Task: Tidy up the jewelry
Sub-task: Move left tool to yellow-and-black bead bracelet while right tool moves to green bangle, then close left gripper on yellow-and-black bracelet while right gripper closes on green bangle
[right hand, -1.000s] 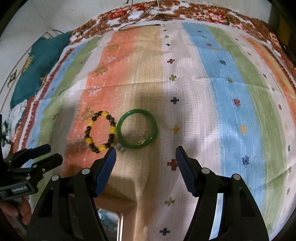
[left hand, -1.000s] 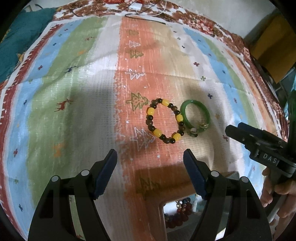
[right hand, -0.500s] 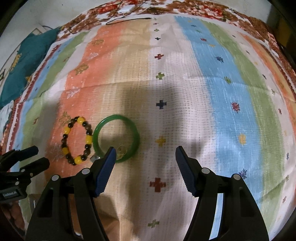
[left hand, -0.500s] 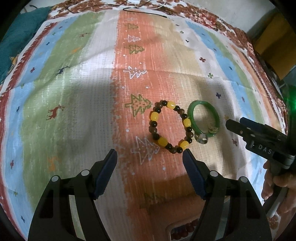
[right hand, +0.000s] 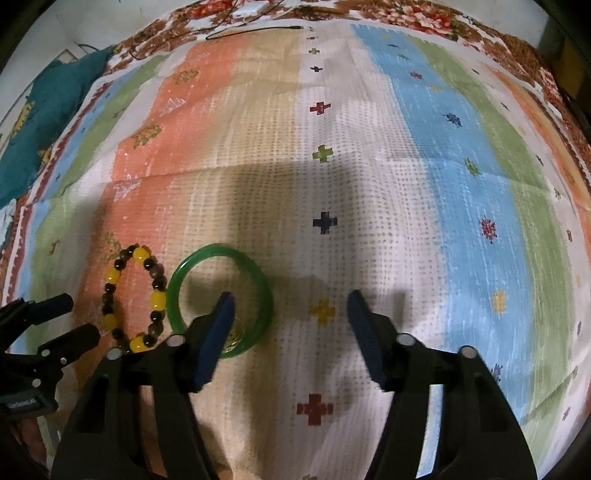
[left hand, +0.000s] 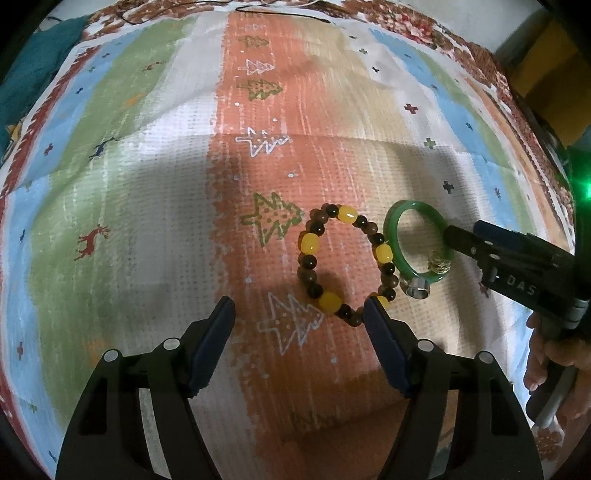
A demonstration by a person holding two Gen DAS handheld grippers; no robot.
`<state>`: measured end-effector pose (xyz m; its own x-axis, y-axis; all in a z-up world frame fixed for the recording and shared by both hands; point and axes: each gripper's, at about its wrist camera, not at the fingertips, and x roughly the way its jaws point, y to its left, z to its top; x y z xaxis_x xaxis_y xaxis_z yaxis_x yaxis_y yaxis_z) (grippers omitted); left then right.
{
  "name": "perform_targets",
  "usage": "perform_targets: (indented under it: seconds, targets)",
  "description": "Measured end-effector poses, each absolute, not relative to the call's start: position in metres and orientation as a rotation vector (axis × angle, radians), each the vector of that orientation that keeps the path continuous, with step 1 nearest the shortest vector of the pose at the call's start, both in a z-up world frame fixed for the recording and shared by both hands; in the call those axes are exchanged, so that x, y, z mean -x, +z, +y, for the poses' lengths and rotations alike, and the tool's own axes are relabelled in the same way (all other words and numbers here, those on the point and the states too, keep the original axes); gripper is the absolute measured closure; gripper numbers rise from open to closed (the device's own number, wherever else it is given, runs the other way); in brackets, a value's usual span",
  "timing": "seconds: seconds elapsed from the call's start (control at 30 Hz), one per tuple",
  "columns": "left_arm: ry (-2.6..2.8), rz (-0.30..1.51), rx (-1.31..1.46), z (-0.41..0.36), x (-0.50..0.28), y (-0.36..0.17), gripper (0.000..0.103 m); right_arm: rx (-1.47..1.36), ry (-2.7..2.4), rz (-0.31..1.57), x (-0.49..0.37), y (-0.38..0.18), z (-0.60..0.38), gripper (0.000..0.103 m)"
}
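Observation:
A beaded bracelet [left hand: 343, 258] of yellow and brown beads lies on the striped cloth [left hand: 147, 184], with a green bangle [left hand: 415, 243] touching its right side. A silver ring [left hand: 417, 290] and a small gold piece [left hand: 439, 264] lie at the bangle's near edge. My left gripper [left hand: 299, 314] is open, its right fingertip at the bracelet's near beads. My right gripper [right hand: 290, 308] is open; its left finger [right hand: 221, 317] overlaps the bangle [right hand: 258, 280], the bracelet [right hand: 133, 299] to its left. The right gripper also shows in the left wrist view [left hand: 480, 240], beside the bangle.
A teal cloth [right hand: 44, 122] lies at the far left edge. A black cable [right hand: 255, 31] and a white object [right hand: 251, 9] lie at the far edge. A tan box edge [left hand: 369, 417] shows under the left gripper.
Both grippers have moved forward and lower toward the jewelry. The right gripper's left finger now sits over the bangle. The left gripper's right finger has reached the bracelet's near beads.

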<state>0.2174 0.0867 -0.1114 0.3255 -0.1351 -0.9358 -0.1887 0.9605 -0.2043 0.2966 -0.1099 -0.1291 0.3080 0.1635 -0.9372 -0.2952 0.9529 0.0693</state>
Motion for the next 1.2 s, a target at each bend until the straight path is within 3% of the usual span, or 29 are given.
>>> perform_targets:
  seconds: [0.1,0.4,0.53,0.63,0.77,1.2]
  targets:
    - [0.031,1.250,0.291,0.086,-0.221,-0.114,0.036,0.140,0.300,1.221,-0.299,-0.133,-0.107,0.046]
    - [0.018,1.278,0.200,0.082,-0.223,-0.124,0.048,0.225,0.299,1.229,-0.297,-0.142,-0.098,0.075]
    - [0.003,1.285,0.217,0.085,-0.221,-0.126,0.067,0.218,0.319,1.244,-0.295,-0.144,-0.100,0.094]
    - [-0.022,1.294,0.242,0.086,-0.220,-0.127,0.088,0.218,0.326,1.246,-0.294,-0.143,-0.101,0.095]
    - [-0.023,1.297,0.217,0.080,-0.218,-0.127,0.103,0.231,0.325,1.240,-0.290,-0.139,-0.102,0.095]
    - [-0.007,1.247,0.236,0.077,-0.212,-0.102,0.103,0.311,0.301,1.152,-0.273,-0.112,-0.099,0.095]
